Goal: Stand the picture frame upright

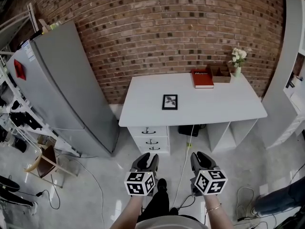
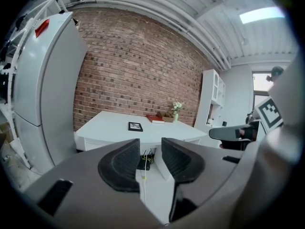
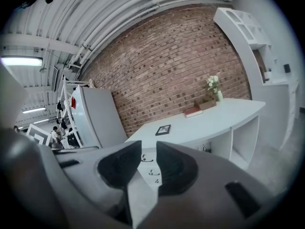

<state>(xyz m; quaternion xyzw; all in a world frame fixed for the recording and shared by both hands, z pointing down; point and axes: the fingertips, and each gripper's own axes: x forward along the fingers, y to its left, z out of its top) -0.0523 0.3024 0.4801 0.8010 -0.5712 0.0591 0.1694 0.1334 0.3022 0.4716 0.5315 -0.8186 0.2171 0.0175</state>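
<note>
On the white desk (image 1: 214,106), left of its middle: picture frame (image 1: 169,101), lying flat, face up, black border. Nearly square in outline; slightly longer side apparently running from the desk front toward the brick wall (image 1: 157,27), edges roughly parallel to the desk's. Well apart from the red book (image 1: 202,78) and flower vase (image 1: 238,61) at the back right. Well short of the desk, side by side: left gripper (image 1: 145,157) and right gripper (image 1: 202,156), the 2 with jaws parted, pads (image 2: 125,165) released, grasping nothing.
</note>
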